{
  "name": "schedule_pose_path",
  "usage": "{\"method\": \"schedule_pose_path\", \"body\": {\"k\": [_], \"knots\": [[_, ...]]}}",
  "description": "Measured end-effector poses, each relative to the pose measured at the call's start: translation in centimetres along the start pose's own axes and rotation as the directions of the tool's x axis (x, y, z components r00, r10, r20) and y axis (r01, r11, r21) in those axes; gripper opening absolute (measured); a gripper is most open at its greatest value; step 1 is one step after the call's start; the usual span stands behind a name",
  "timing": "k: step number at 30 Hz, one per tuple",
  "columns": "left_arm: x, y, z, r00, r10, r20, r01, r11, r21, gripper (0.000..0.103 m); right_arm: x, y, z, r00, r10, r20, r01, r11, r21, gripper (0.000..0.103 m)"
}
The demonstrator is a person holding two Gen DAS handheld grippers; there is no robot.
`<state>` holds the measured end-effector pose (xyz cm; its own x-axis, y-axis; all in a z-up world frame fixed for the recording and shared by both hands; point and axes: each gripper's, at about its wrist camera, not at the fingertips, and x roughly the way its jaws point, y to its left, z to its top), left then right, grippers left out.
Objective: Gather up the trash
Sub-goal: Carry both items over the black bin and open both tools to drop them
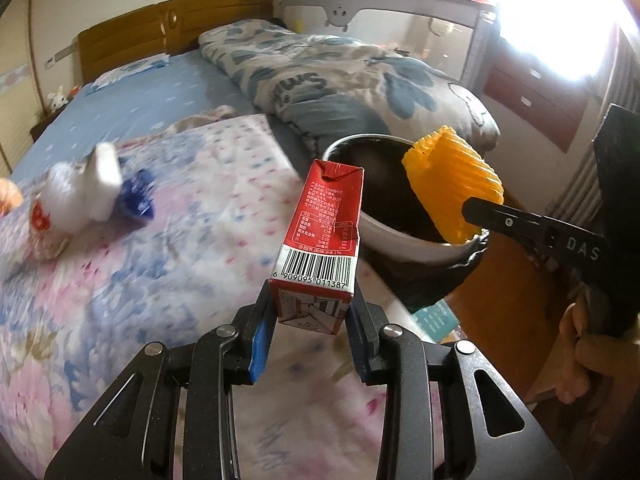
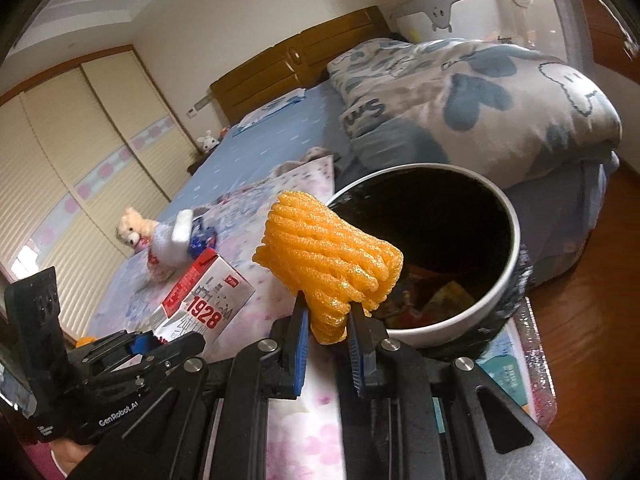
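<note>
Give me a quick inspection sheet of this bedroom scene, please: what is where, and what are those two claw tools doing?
Surface: bed with a floral quilt.
Job's things: red milk carton and orange foam net, both held up near the bin, which has a black liner and wrappers inside.
Clutter: crumpled white and blue packaging, teddy bear, folded duvet.
Grippers: left gripper clamped on the carton; right gripper clamped on the foam net.
Cables: nothing seen.
Surroundings: wooden headboard, wardrobe doors, bright window, wood floor.

Home bedroom: bed (image 1: 168,92), wooden headboard (image 1: 176,24), quilt (image 1: 340,76), wardrobe (image 2: 60,152).
</note>
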<state>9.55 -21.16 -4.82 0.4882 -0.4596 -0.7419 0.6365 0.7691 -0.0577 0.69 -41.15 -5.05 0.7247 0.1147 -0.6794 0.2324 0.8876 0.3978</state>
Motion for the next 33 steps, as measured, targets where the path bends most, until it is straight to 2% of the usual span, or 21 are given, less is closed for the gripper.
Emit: {"method": "schedule_pose_path", "body": {"k": [13, 33], "knots": [[2.4, -3.8, 3.5, 1.0, -0.02, -0.008, 0.021, 0.997, 0.069, 0.031, -0.2, -3.8, 1.9, 0.999, -0.052, 0.001, 0.052, 0.998, 0.024, 0.017], [6.2, -5.3, 5.8, 0.998, -0.015, -0.055, 0.019, 0.997, 0.079, 0.031, 2.0, -6.0, 3.6, 0.998, -0.06, -0.033, 0.061, 0.998, 0.035, 0.017]]}}
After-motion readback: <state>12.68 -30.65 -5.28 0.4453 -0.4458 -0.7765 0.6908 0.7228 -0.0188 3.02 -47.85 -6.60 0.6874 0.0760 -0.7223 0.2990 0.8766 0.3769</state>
